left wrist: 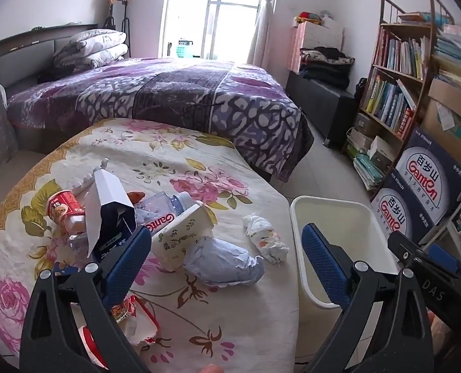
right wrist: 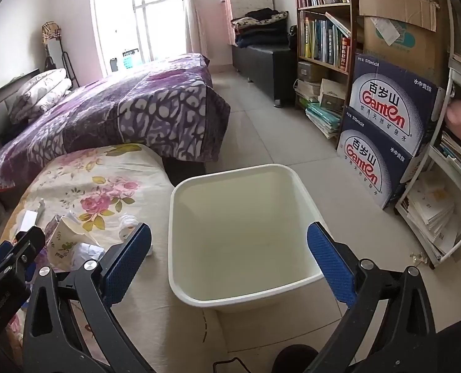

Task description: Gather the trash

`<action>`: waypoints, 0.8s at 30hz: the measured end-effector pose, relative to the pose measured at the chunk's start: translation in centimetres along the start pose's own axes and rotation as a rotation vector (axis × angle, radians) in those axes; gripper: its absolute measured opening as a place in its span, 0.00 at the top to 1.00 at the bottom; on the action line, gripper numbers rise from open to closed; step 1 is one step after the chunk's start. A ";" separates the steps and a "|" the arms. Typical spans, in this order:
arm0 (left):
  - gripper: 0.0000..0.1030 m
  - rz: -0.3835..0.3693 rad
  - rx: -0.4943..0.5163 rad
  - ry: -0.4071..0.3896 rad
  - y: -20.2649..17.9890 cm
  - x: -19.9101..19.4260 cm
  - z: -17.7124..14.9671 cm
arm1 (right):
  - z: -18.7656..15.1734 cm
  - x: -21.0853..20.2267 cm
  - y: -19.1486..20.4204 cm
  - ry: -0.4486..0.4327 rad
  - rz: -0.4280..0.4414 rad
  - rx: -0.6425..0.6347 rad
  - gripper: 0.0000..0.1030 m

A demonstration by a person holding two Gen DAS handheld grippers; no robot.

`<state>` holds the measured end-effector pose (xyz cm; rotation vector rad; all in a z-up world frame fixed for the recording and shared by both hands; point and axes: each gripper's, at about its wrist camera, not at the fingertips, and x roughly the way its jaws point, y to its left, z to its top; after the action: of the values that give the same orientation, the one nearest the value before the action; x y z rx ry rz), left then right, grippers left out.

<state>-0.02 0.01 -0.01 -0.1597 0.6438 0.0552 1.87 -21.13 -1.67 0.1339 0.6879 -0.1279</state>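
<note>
While both claws hang spread wide with nothing between their blue pads, we look down on a surface (left wrist: pixel 199 310) draped in a flowered cloth, with a pile of trash on it. The left claw (left wrist: pixel 227 267) hovers above that pile: a crumpled pale blue paper (left wrist: pixel 224 264), a wadded tissue (left wrist: pixel 266 237), a cream paper cup (left wrist: pixel 180 233) lying on its side, a clear plastic bottle (left wrist: pixel 165 208), a red snack can (left wrist: pixel 66 208), a dark blue and white carton (left wrist: pixel 109 214) and a torn red wrapper (left wrist: pixel 134 317) close to the camera. The right claw (right wrist: pixel 230 264) hovers over a white bin (right wrist: pixel 239 217) standing on the tiled floor, just beside the surface's right edge. Beyond lie a purple bed (left wrist: pixel 168 93), a bookshelf (left wrist: pixel 395 87) and stacked water boxes (right wrist: pixel 385 130).
</note>
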 end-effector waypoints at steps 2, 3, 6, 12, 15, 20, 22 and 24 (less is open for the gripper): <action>0.08 0.003 0.005 -0.001 0.0 0.0 -0.1 | 0.0 0.0 0.1 0.001 0.004 -0.002 0.07; 0.08 0.004 0.006 -0.001 0.1 0.0 -0.1 | 0.0 0.0 0.1 0.000 0.006 -0.002 0.07; 0.08 0.005 0.005 -0.001 0.3 -0.1 -0.2 | -0.1 -0.1 0.3 -0.002 0.010 -0.006 0.07; 0.08 0.003 0.010 0.003 0.9 0.1 0.2 | -0.2 -0.1 0.5 0.000 0.014 -0.005 0.07; 0.08 0.008 0.010 0.000 0.5 0.1 -0.2 | -0.2 -0.2 0.7 0.000 0.018 -0.006 0.07; 0.08 0.019 0.007 0.002 0.3 0.5 -0.3 | -0.3 -0.3 0.9 0.001 0.033 -0.013 0.07; 0.08 0.022 0.010 0.004 0.3 0.5 -0.3 | -0.3 -0.3 1.0 0.001 0.039 -0.015 0.07; 0.08 0.019 0.005 0.000 0.3 0.5 -0.3 | -0.3 -0.4 1.1 0.001 0.045 -0.019 0.07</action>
<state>0.15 0.26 -0.60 -0.1483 0.6451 0.0717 1.56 -19.98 -1.59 0.1315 0.6869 -0.0786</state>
